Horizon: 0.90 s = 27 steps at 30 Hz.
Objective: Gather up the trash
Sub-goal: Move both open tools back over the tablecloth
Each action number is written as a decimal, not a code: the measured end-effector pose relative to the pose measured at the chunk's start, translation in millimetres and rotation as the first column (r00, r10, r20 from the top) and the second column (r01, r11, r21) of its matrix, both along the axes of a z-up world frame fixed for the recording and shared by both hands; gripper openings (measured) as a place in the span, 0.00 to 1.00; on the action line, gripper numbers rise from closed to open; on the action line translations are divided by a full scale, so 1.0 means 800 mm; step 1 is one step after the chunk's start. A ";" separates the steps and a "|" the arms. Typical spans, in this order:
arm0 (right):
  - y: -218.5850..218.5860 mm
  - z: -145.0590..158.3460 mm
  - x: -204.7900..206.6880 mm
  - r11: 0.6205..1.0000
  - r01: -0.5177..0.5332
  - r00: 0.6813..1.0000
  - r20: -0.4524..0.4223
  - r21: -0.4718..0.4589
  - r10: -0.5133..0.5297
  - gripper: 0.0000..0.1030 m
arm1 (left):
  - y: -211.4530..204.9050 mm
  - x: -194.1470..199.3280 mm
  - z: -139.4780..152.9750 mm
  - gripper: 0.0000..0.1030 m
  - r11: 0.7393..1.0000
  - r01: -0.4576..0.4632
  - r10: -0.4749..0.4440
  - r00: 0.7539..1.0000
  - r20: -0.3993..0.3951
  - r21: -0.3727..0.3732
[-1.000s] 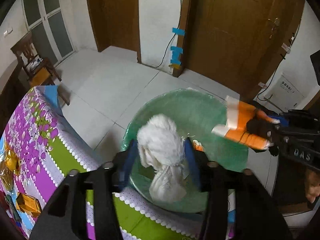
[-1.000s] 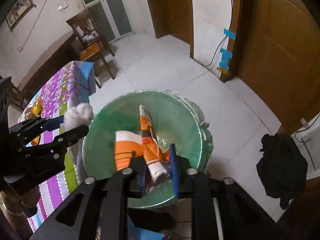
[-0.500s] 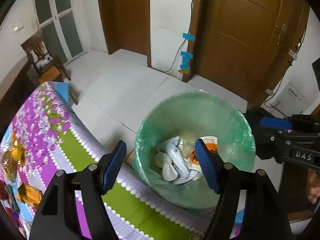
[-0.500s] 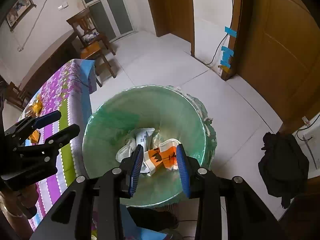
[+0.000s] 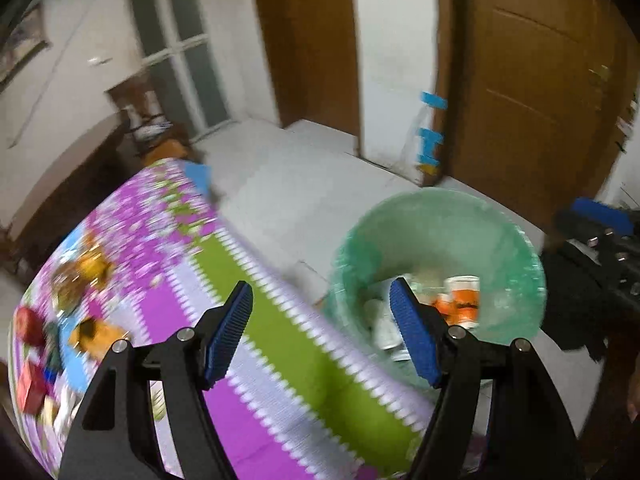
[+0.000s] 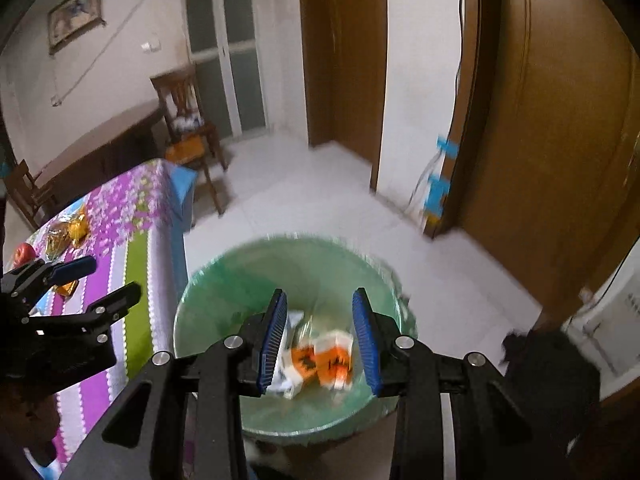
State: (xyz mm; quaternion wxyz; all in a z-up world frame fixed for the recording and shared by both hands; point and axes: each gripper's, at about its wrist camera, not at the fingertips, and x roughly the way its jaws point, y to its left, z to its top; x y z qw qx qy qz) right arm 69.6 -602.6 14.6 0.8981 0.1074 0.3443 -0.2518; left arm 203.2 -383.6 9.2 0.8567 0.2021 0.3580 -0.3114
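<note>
A green-lined trash bin (image 5: 436,232) stands on the floor beside the table; it also shows in the right wrist view (image 6: 224,280). Inside lie an orange-and-white wrapper (image 6: 328,360) and crumpled white paper (image 6: 290,322); the wrapper also shows in the left wrist view (image 5: 460,300). My left gripper (image 5: 320,332) is open and empty, over the table edge next to the bin. My right gripper (image 6: 320,336) is open and empty above the bin. Gold wrappers (image 5: 90,264) and other small items lie on the table.
The table has a purple, green and white floral cloth (image 5: 256,344). A red apple (image 6: 23,254) sits near its far end. A wooden chair (image 6: 188,136) stands behind the table. A black cloth (image 6: 552,364) lies on the floor to the right. Brown doors (image 5: 532,80) are behind.
Both grippers opened and dropped their trash, the white paper and the orange wrapper, into the bin. The left gripper then swung left toward the table; the right one pulled back slightly.
</note>
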 end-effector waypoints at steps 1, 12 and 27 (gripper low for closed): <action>0.010 0.003 -0.003 0.999 -0.004 1.000 0.023 -0.034 0.005 0.39 | 0.009 0.000 0.000 0.68 1.000 -0.018 0.018 1.000 0.013 -0.004; 0.139 0.010 -0.005 0.977 -0.099 0.966 0.217 -0.191 0.140 0.45 | 0.168 -0.004 -0.007 0.71 0.966 -0.255 0.257 0.962 0.086 -0.036; 0.331 -0.019 0.060 0.869 -0.434 0.871 0.138 -0.238 0.472 0.60 | 0.377 -0.012 -0.017 0.74 0.918 -0.391 0.394 0.919 0.030 -0.064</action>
